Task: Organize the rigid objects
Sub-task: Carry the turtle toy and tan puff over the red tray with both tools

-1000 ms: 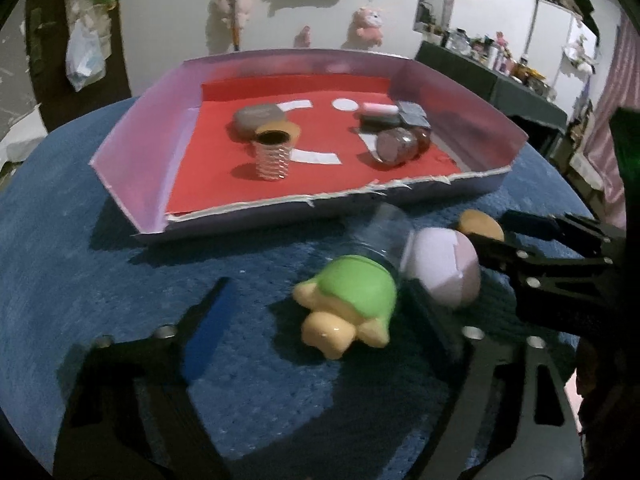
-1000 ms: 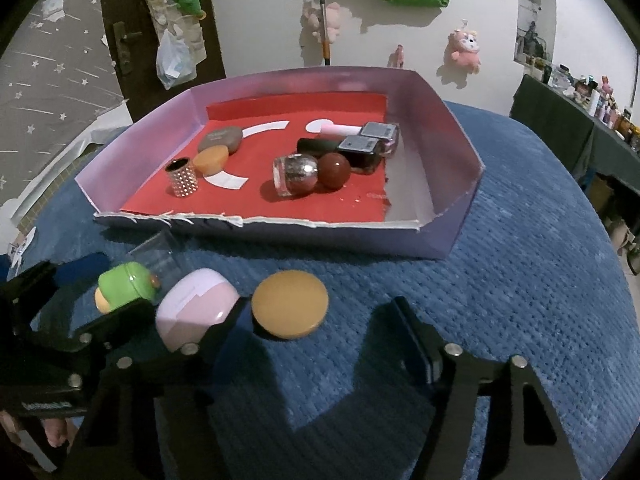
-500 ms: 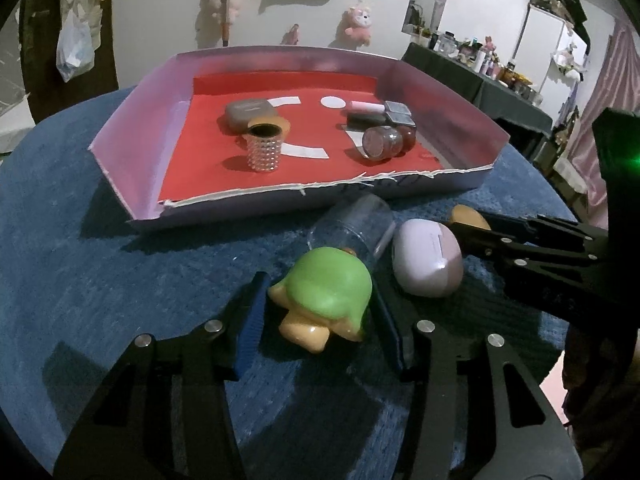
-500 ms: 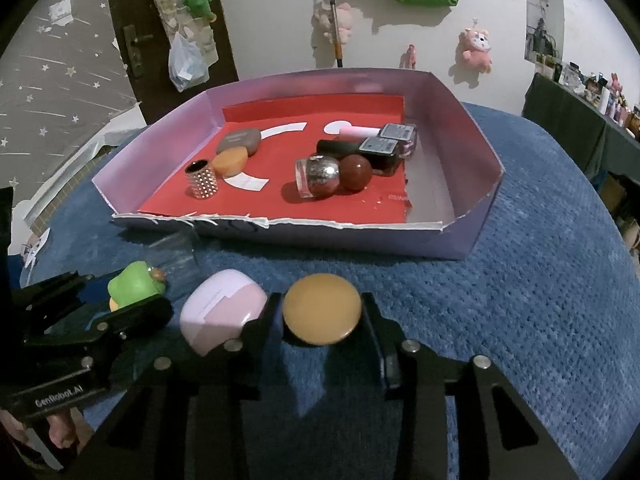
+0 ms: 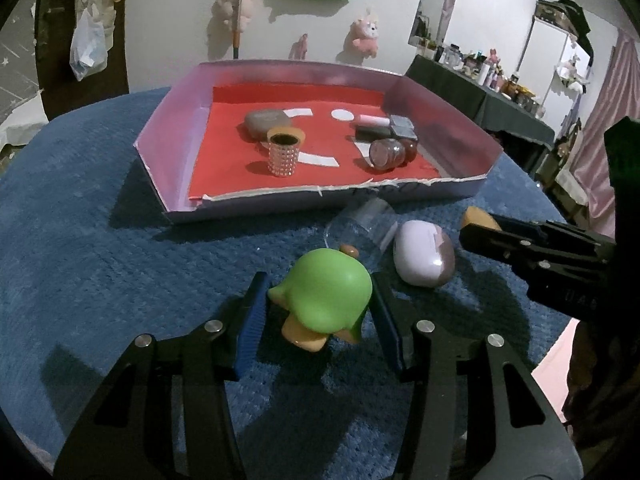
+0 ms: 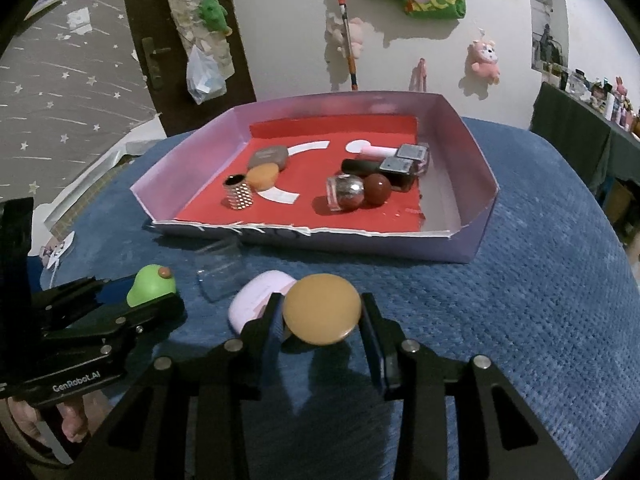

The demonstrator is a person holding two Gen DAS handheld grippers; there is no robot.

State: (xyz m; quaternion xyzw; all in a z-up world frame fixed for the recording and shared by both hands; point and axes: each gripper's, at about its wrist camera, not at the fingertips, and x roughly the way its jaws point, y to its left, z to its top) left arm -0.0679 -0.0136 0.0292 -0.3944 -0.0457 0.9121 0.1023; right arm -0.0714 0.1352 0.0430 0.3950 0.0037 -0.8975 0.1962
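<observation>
A round table covered in a blue textured cloth (image 6: 520,300) carries everything. A shallow purple tray (image 6: 472,248) with a red lining rests on it toward the far side. Nearer, directly on the cloth, lie a clear plastic cup (image 6: 220,272) on its side and, just beside it, a pale pink oval case (image 5: 422,258)

turtle toy (image 5: 326,300): green shell, tan feet
disc (image 6: 320,309): tan
case (image 5: 423,258): pale lilac
tray (image 5: 176,120): lilac walls, red floor
cloth (image 6: 540,320): blue
</observation>
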